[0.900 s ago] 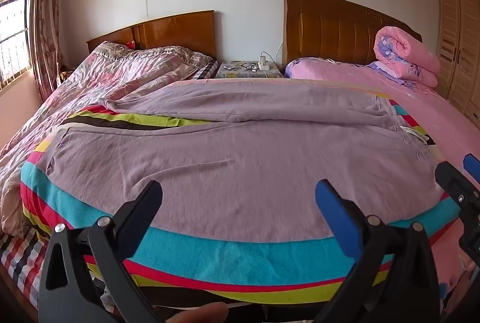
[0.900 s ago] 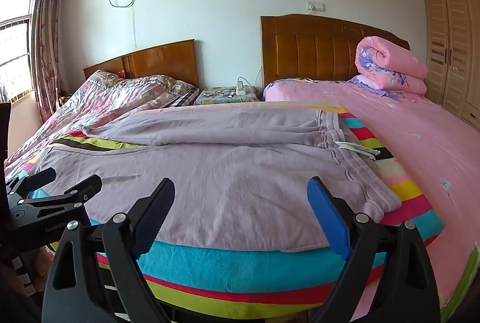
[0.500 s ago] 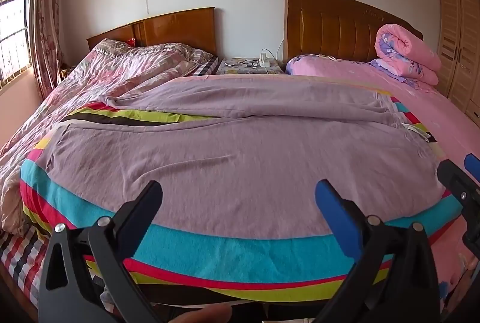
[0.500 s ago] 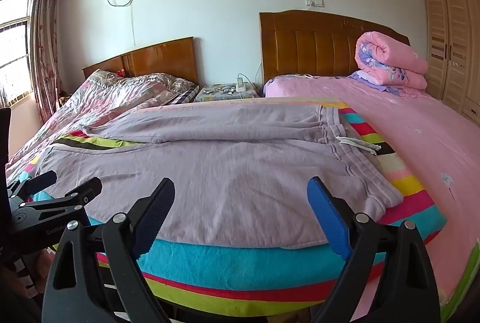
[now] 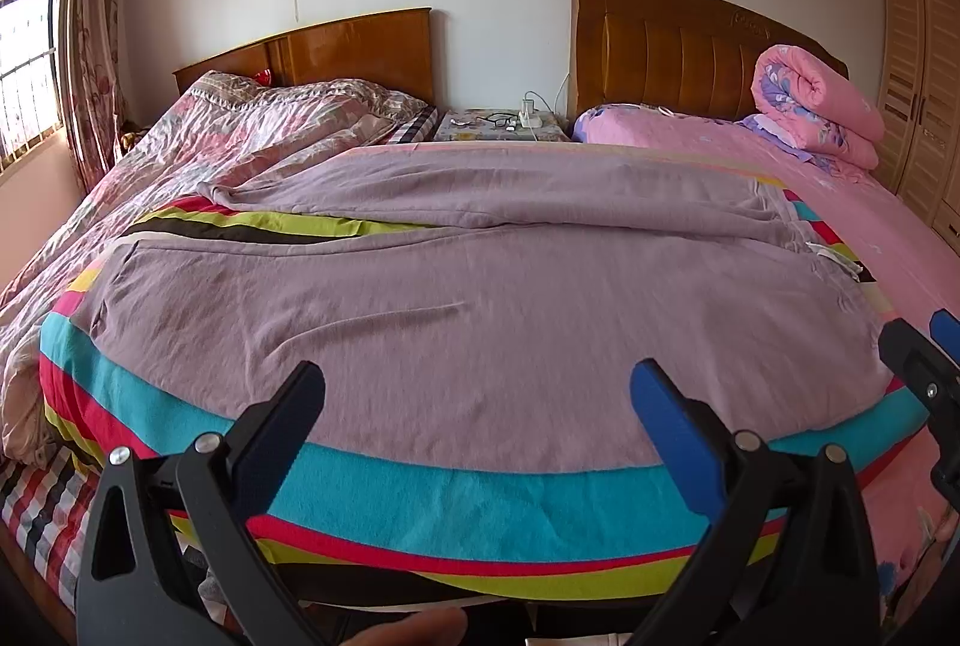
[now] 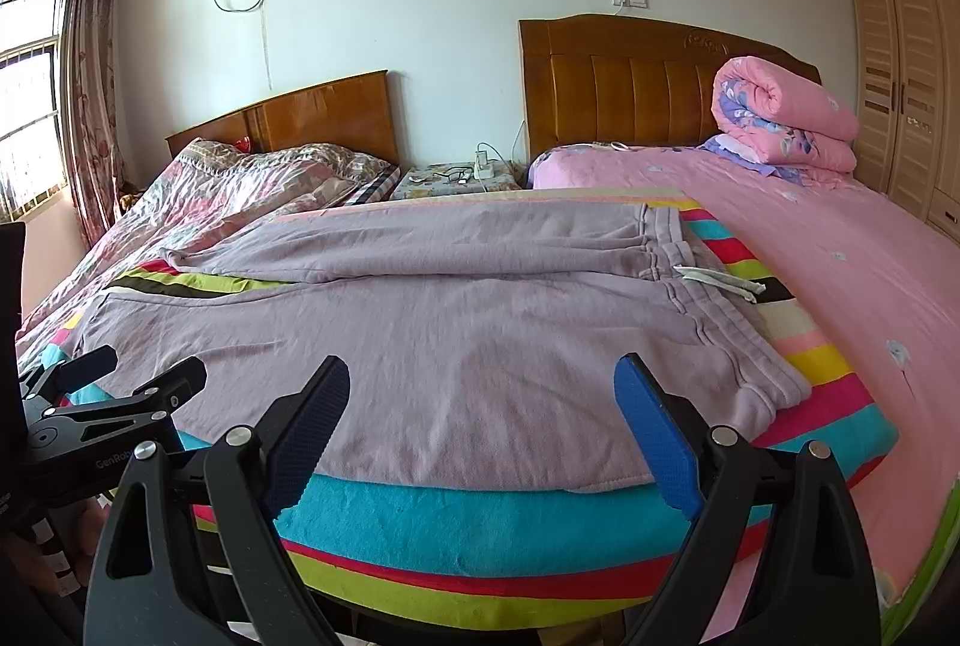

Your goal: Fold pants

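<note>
Here I hold both claws wide and empty, left claw (image 5: 477,412) and right claw (image 6: 483,409), just short of the pants (image 6: 468,340) spread flat on the blanket (image 6: 480,526).

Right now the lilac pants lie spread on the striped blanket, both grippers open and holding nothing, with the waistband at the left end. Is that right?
One detail is wrong. The waistband of the lilac pants lies at the right end, as the right wrist view shows. The rest holds: they lie spread on the striped blanket, and the left gripper and right gripper are open, holding nothing.
</note>
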Tool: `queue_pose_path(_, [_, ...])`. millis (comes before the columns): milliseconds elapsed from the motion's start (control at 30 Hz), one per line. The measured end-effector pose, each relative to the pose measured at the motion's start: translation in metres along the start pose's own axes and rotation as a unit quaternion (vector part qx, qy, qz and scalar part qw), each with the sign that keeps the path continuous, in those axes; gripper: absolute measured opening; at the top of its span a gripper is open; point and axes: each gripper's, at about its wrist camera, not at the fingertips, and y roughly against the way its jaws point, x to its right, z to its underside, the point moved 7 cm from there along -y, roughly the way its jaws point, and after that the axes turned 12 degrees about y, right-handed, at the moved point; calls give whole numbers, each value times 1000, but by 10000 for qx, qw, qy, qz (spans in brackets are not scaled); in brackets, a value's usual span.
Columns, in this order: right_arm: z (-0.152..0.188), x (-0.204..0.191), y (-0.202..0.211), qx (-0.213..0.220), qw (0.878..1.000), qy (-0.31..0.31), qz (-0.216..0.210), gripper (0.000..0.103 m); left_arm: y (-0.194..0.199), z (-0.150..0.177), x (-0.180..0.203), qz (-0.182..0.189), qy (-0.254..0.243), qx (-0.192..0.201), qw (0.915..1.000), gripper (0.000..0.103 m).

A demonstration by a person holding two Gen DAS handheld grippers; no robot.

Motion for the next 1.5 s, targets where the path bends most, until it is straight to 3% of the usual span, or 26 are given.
queue_pose_path(1500, [4, -1, -2, -23, 10000, -18, -33, 87, 0, 3, -2, -9, 6, -32, 10000, 102])
